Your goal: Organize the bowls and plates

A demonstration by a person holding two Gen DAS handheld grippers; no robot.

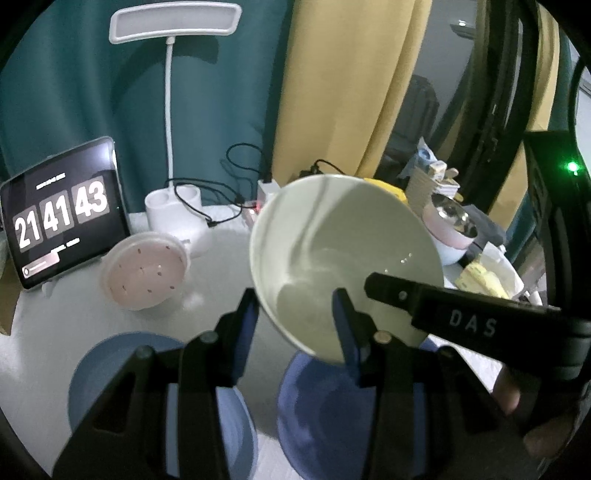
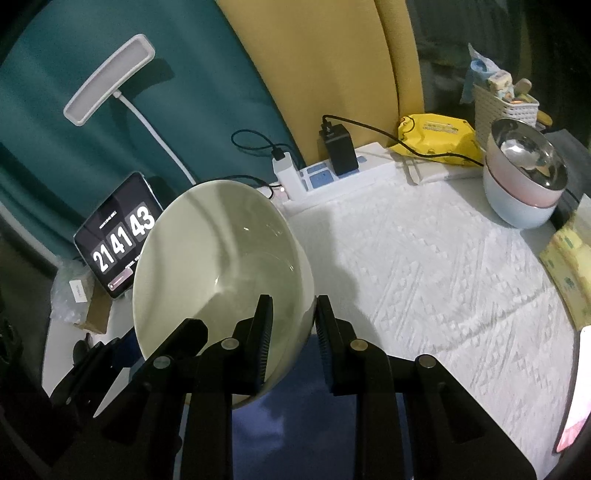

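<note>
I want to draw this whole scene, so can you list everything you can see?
green bowl: one, pale green, held tilted above the table
blue dishes: two, blue, under the grippers
strainer bowl: one, pink, near the tablet
tablet: one, black, showing a clock, far left
desk lamp: one, white, at the back
power strip: one, white, back edge
packet: one, yellow, beside the strip
stacked bowls: two, pink on pale blue, far right
basket: one, white, behind them
left gripper: black, on the bowl's rim
right gripper: black, clamping the bowl's wall
</note>
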